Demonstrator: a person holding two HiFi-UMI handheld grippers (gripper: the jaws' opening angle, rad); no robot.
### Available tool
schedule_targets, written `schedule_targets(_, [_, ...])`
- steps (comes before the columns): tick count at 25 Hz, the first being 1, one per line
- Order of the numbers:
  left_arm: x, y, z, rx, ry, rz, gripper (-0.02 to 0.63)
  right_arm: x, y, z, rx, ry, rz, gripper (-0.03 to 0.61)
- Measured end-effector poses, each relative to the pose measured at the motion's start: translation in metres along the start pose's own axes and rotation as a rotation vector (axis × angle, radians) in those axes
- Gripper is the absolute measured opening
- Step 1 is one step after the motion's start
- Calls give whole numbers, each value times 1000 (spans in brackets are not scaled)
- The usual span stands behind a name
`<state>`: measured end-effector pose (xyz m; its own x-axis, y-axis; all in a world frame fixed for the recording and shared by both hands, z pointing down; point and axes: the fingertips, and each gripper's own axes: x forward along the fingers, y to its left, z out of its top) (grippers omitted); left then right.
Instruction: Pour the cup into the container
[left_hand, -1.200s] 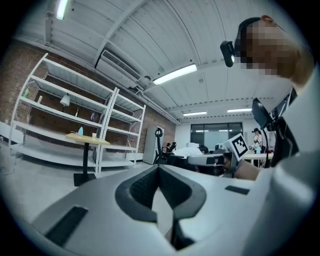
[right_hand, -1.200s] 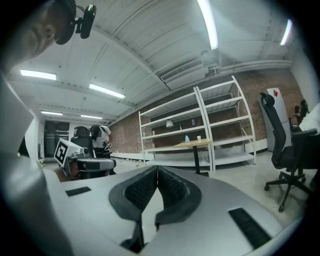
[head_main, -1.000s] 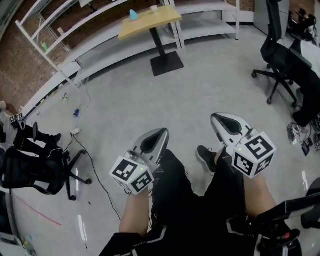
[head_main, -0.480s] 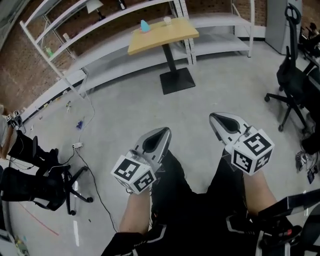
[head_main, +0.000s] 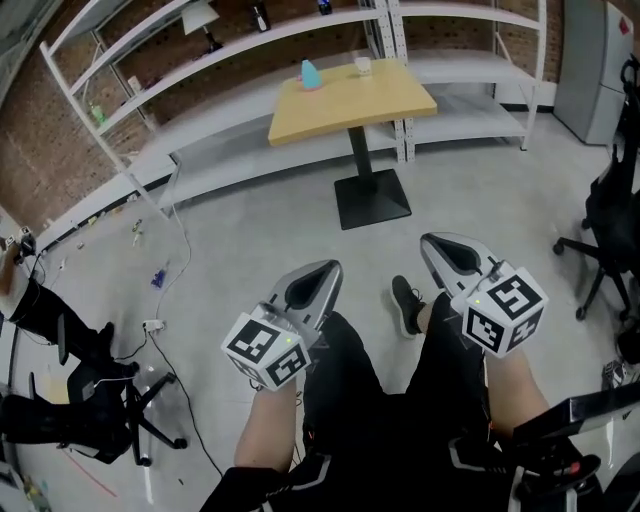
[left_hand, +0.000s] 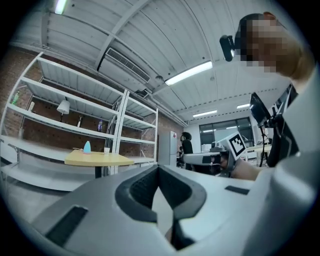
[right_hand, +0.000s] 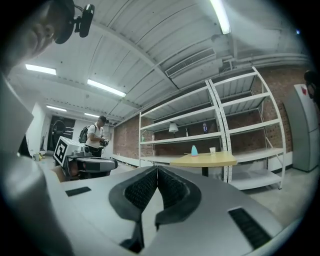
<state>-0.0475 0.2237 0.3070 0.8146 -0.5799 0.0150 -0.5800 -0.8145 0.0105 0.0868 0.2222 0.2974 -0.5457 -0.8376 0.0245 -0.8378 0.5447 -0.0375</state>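
Currently I log: left gripper (head_main: 328, 268) and right gripper (head_main: 432, 241), jaws fully together, nothing held. Cup (head_main: 363, 66) and blue container (head_main: 310, 73) stand near the table's (head_main: 385, 103) far edge, well apart from both grippers.

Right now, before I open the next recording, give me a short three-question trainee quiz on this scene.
1. True or false: the left tool and right tool are both shut, with nothing between their jaws.
2. Where is the cup? A) on the floor B) on the wooden table, near the light blue object C) in the right tool
3. Fill in: behind the table stands white ____.
Key: 1 true; 2 B; 3 shelving.
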Motion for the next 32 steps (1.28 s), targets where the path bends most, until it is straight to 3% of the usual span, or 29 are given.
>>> schedule_targets(8, [122, 112, 18, -3, -34, -31, -8, 121, -110, 11, 5, -19, -22, 2])
schedule_targets(25, [308, 372, 41, 1, -70, -40, -8, 378, -291, 56, -27, -65, -58, 2])
schedule_targets(32, [388, 457, 47, 15, -56, -78, -8, 470, -362, 66, -21, -65, -74, 2])
